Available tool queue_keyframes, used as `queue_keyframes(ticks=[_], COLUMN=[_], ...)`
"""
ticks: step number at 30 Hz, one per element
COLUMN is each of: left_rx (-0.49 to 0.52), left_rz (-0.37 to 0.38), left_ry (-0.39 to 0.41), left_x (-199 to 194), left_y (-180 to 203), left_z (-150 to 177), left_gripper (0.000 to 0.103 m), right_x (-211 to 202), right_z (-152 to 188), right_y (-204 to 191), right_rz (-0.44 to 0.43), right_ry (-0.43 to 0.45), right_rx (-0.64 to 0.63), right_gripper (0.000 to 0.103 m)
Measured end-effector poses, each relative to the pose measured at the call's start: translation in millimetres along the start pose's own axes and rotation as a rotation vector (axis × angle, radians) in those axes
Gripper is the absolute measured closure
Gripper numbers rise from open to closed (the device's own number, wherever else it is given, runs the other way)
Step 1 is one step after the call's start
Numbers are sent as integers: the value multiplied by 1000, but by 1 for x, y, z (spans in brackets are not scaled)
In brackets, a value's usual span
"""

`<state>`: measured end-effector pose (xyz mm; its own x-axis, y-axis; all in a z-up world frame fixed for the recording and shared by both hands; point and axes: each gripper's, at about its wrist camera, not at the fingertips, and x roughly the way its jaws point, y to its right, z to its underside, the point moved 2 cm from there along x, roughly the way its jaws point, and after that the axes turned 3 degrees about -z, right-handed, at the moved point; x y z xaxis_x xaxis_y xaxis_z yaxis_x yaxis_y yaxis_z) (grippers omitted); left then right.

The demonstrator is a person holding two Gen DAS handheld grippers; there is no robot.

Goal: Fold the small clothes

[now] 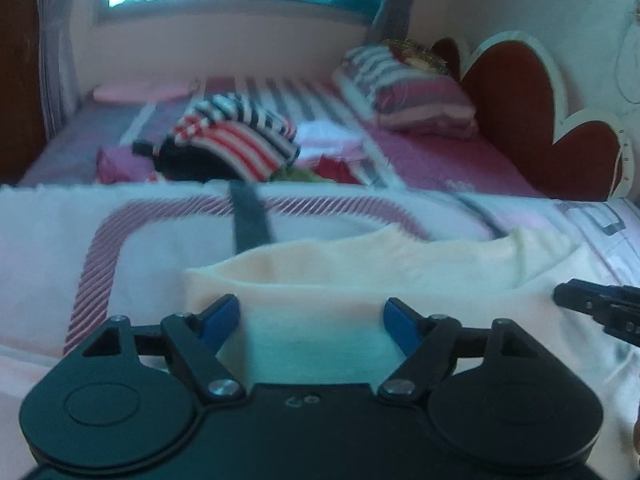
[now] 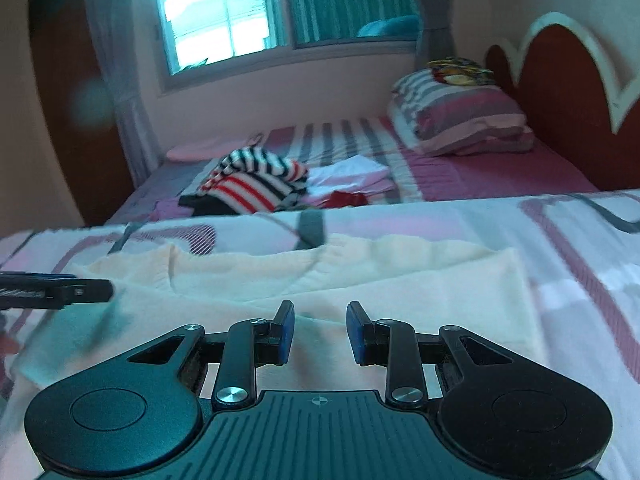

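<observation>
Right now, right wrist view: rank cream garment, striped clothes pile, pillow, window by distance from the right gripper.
1. Cream garment, directly under and ahead of the right gripper.
2. Striped clothes pile, mid-bed, ahead left.
3. Pillow, far right by the headboard.
4. Window, back wall, upper left.

Right claw (image 2: 320, 330) parted, above cream garment (image 2: 360, 276)

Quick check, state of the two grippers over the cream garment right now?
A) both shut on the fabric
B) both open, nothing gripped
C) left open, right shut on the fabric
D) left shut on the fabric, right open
B: the left gripper and the right gripper each show a clear gap between their blue-padded fingers, with the cream knit garment lying flat on the patterned bedspread, ungripped.
</observation>
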<state>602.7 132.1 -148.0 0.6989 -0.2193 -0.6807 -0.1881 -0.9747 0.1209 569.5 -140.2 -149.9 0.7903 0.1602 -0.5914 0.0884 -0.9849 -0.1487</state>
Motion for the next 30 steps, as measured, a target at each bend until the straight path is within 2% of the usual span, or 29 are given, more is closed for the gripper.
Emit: queue_keyframes(ticks=[4,7,10,14,16,19,21,24,26,28,30], left_rx=[9,8,52,114,149,183,159,102,78,85,101], left_rz=[29,-12,13,22,-16,-70,-87,-80,-91,-121,-95], left_ry=[6,42,57,49,33,49,48,52,62,83,113], left_x=[-3,-19,-27,-27,-24,-34,-42,-53,-58,-68,-79], left_y=[-9,-4,24,59,65,57,40,23,22,32,49], left_z=[-1,1,7,22,31,41,46,54,57,55,56], left_gripper=[24,24,23,23,22,20,18,18,21,25,24], right_x=[10,4,0,10,17,8,-7,-29,-39,-50,-65], right_z=[4,2,-4,-3,3,8,10,15,16,13,12], right_y=[10,13,-8,-42,-45,-29,1,50,67,65,54], right_rz=[53,45,-6,-88,-78,-38,56,153,144,149,115], right_ry=[-7,3,26,-7,-37,-31,-18,-5,-7,17,53], right_rx=[29,60,30,-11,-20,-7,31,111,142,117,74], right_gripper=[73,73,73,73,73,73,73,73,73,73,73])
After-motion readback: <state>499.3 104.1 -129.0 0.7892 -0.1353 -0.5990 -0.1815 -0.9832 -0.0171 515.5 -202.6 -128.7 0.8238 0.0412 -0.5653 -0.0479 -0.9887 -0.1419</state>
